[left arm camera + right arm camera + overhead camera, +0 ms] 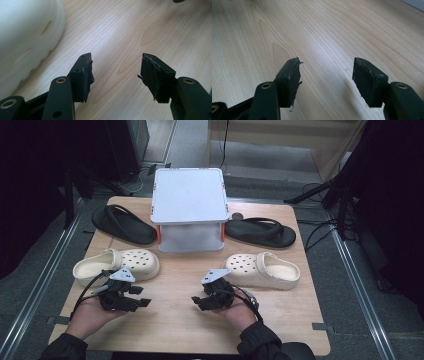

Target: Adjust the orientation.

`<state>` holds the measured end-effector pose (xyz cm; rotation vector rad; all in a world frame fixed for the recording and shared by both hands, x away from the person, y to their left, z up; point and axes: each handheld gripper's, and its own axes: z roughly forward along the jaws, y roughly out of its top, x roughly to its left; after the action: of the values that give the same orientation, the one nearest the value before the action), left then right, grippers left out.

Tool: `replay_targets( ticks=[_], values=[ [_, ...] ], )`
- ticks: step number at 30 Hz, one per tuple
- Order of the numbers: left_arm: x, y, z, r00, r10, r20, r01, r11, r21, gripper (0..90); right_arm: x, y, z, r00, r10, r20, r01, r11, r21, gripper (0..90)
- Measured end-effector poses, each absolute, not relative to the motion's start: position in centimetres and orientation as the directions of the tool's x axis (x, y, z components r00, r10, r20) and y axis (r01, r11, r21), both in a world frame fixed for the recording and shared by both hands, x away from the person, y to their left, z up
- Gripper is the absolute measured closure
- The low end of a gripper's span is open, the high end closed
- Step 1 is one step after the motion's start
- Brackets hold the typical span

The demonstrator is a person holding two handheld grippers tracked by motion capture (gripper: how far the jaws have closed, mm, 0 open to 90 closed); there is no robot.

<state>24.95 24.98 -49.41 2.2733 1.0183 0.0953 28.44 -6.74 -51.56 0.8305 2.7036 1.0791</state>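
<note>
The left cream clog is lying on its sole toward the left edge of the table, toe pointing inward toward the middle, just in front of a black slide sandal and to the left of the lidded white storage box that is standing at the middle of the far edge. Its mate, the right cream clog, is sitting mirrored toward the right edge, with a second black sandal behind it. The left gripper is hovering low over the bare wood just beside the left clog's near side, its jaws standing well apart with nothing between them; in the left gripper view the clog's pale, rounded wall is looming at the upper left, close to but apart from the jaw. The right gripper is resting near the middle of the near edge, jaws likewise spread and empty over plain wood. The clog is looking like moulded foam, so it is probably going to be light, springy and slightly grippy rather than slick, and not fragile. The thick toe would likely be squashing and slipping out of narrow pads; the thinner rim of the foot opening or the heel strap is offering a firmer pinch.
</note>
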Motion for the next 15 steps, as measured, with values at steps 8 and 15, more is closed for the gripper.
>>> replay_targets(
  ticks=[8, 15],
  values=[
    [24.7, 27.3, -48.8, 0.658, 0.729, -0.188, 0.674, -0.460, 0.577, 43.0, 28.6, -6.0, -51.5, -0.857, 0.503, 0.113, 0.440, 0.600, 0.668, 40.8],
    [24.6, 29.1, -48.1, 0.635, 0.749, -0.189, 0.687, -0.435, 0.583, 42.5, 28.8, -5.5, -51.6, -0.864, 0.490, 0.117, 0.435, 0.608, 0.664, 40.9]
  ],
)
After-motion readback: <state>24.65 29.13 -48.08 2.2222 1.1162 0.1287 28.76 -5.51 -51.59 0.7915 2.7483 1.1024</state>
